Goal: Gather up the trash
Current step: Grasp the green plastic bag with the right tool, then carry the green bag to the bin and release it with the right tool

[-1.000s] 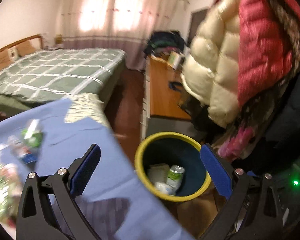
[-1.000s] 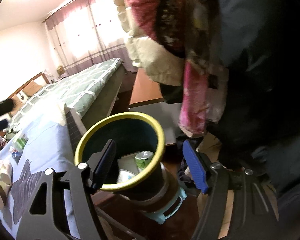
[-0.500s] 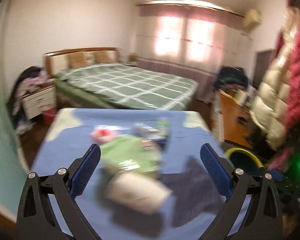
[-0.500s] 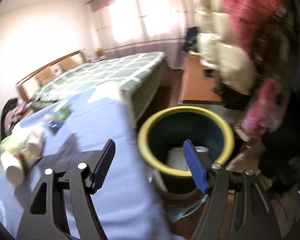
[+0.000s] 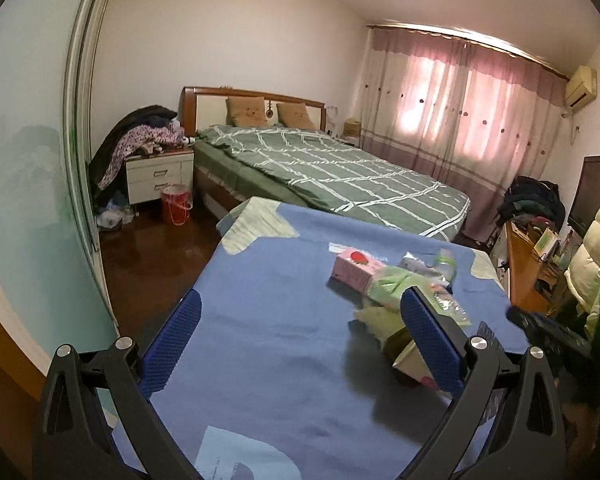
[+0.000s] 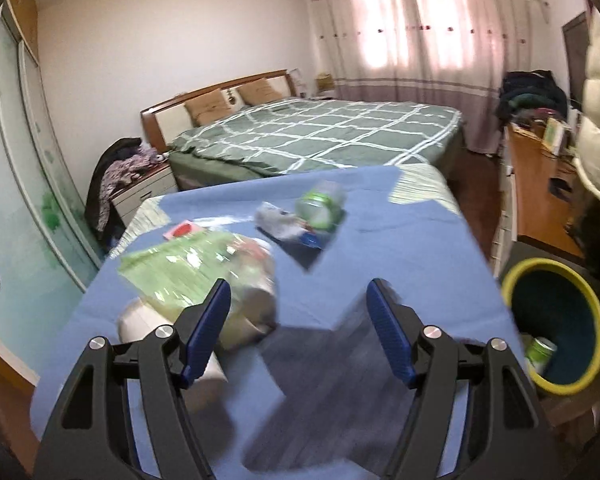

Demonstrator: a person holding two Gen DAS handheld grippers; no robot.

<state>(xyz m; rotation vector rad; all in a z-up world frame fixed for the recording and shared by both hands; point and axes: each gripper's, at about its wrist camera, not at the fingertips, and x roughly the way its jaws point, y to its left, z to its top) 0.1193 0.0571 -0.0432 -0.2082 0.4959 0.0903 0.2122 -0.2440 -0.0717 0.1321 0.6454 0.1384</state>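
A bedroom strewn with clothing: both claws hover, spread wide and grasping nothing, over a surface [image 5: 268, 344] draped in blue cloth. Beyond it stands a bed [image 5: 340, 176] under a green checked cover, with a clothes-piled nightstand [image 5: 158, 174] and a red bucket [image 5: 176, 202] off to the far left, and pink curtains [image 5: 460, 120] at the window. Ahead and right of the left claw [image 5: 300, 346] lies the litter: a pink carton [image 5: 354, 268], a green plastic wrapper [image 5: 396, 286] and a pale tub partly hidden behind that claw's right finger. From the right claw [image 6: 298, 326] the same heap sits ahead and left, the green wrapper [image 6: 188, 268] draped over a pale cup [image 6: 140, 322] (blurred), with a crushed clear bottle [image 6: 320, 204] and a blue packet [image 6: 300, 240] farther ahead. Nothing stands between either claw and the pile. Off the surface's edge, to the right claw's right, a yellow-rimmed bin [image 6: 556, 322] already holds a green can [image 6: 540, 352].
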